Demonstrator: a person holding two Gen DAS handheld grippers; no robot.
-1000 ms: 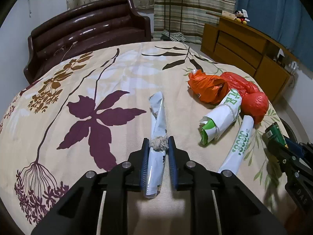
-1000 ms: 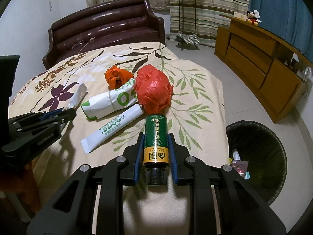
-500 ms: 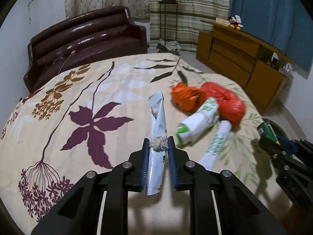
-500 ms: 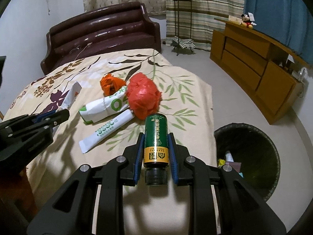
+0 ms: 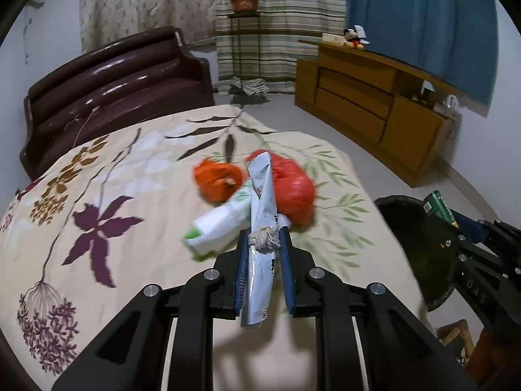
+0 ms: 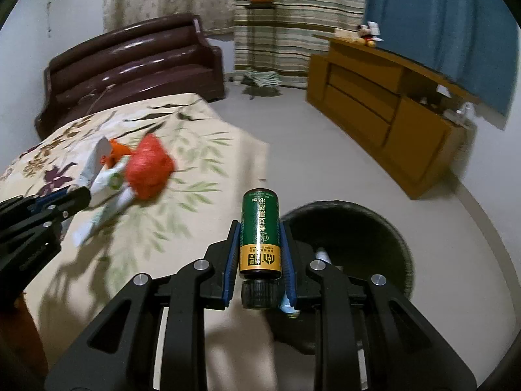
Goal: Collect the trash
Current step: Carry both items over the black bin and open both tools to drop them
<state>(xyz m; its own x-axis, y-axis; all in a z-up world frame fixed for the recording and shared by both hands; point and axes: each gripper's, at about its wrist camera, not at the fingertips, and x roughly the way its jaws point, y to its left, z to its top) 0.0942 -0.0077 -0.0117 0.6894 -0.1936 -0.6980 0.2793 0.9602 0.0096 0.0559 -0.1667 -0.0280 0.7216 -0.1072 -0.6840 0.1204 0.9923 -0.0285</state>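
Observation:
My left gripper [image 5: 264,239] is shut on a long silver-blue wrapper [image 5: 260,202] with a knot of string around it, held above the bed. My right gripper [image 6: 259,228] is shut on a green and yellow bottle [image 6: 260,228], cap toward the camera, hanging over the bed's edge beside the black trash bin [image 6: 374,228]. That bin [image 5: 403,228] and the bottle [image 5: 439,205] show at the right of the left wrist view. On the bedspread lie a red bag [image 5: 293,192], an orange bag [image 5: 216,179] and a white-green wrapper [image 5: 218,228].
The flowered bedspread [image 5: 97,195] ends at a dark brown headboard [image 5: 114,81]. A wooden dresser [image 6: 390,114] stands along the right wall, with bare floor [image 6: 293,130] between it and the bed. A plant stand [image 5: 242,16] is by the curtains.
Both grippers have swung right, away from the bed's middle, still holding their loads. The bin has come under the right gripper and has entered the left wrist view.

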